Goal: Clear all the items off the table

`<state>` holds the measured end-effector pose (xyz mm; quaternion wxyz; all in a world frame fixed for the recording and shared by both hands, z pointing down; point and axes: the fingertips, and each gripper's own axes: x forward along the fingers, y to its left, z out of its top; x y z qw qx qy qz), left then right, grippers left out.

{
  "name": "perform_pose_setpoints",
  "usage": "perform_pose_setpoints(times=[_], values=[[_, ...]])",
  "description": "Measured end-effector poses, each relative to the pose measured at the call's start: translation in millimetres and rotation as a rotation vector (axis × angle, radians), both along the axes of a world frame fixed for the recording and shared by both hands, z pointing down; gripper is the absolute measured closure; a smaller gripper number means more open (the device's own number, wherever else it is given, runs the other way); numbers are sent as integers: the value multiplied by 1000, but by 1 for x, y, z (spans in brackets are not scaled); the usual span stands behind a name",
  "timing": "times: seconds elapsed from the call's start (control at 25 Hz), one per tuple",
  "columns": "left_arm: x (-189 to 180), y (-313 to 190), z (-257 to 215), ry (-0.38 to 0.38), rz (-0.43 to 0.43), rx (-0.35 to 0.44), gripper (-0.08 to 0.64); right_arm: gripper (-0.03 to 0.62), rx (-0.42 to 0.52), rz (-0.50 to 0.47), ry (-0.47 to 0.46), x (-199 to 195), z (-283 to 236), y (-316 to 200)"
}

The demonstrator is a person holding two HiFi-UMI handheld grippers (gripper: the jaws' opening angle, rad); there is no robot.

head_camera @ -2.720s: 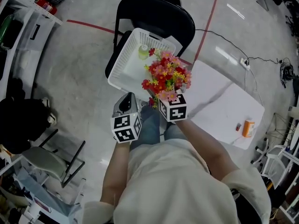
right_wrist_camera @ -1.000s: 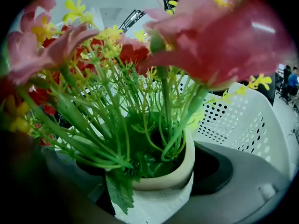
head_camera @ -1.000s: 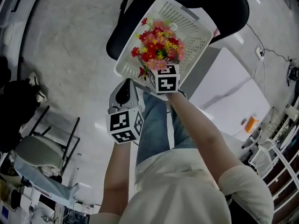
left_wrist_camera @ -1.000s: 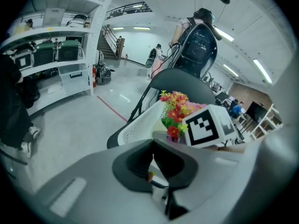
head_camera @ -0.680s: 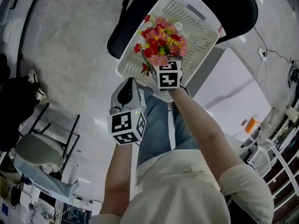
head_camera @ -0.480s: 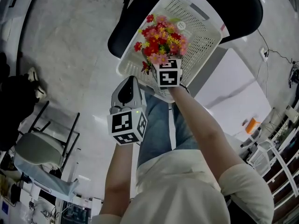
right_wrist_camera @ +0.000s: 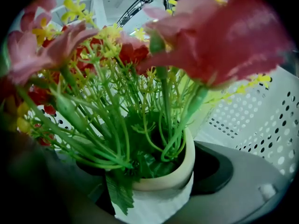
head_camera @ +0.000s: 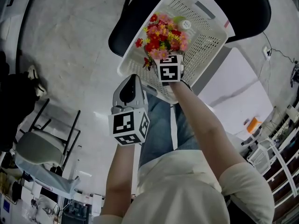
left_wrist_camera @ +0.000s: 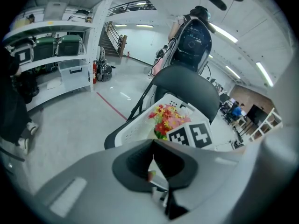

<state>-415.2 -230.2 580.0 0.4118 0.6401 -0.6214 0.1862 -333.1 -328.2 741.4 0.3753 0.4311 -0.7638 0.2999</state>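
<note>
Our right tool (head_camera: pixel 164 62) is clamped on the small cream ceramic pot (right_wrist_camera: pixel 163 183) of red, pink and yellow artificial flowers (head_camera: pixel 162 31). It holds the pot over the near end of the white perforated plastic basket (head_camera: pixel 205 36), which sits on the black chair (head_camera: pixel 128 24). Our left tool (head_camera: pixel 130 84) hangs beside it, short of the basket, its jaws together on nothing. The white counter (head_camera: pixel 233 94) lies well apart to our right.
</note>
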Motion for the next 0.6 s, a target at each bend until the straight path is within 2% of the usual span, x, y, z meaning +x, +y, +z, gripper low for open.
perform_pose_setpoints(times=[0.6], values=[[-1, 6, 5, 10, -6, -8, 552, 64, -55, -44, 6, -5, 24, 11]])
